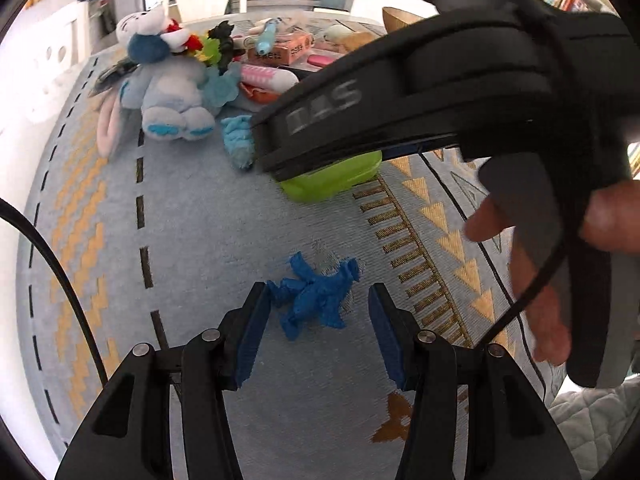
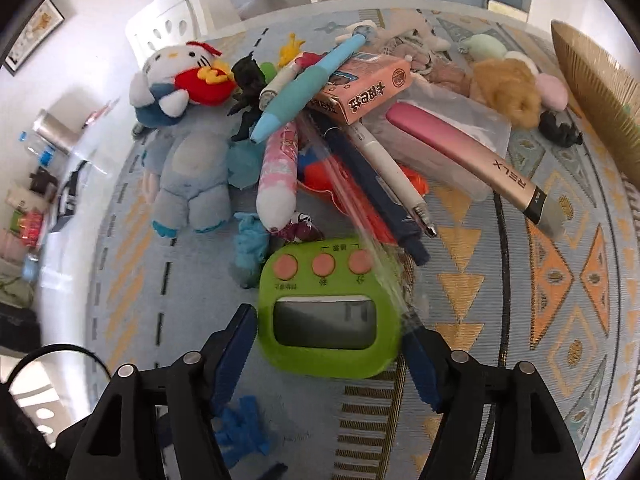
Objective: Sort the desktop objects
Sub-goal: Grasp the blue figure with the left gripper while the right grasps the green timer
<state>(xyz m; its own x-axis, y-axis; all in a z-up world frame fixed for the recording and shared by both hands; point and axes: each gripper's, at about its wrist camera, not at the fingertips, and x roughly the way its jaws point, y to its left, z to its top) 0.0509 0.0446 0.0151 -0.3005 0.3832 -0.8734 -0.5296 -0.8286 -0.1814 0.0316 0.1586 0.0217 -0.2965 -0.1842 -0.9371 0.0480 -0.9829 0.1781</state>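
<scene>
— Where does the left tool [image 1: 318, 324] stand?
— Spread over the bench [image 1: 208, 216], pinching nothing — the blue toy figure [image 1: 316, 296] lies flat between its fingers, apart from both pads.
— And the right tool [image 2: 330, 344]?
— Spread too, straddling the green timer [image 2: 326, 308], which lies face up just in front of the toy-and-pen pile [image 2: 320, 120].

"RELX" along the pink-and-gold stick [image 2: 472, 152].
</scene>
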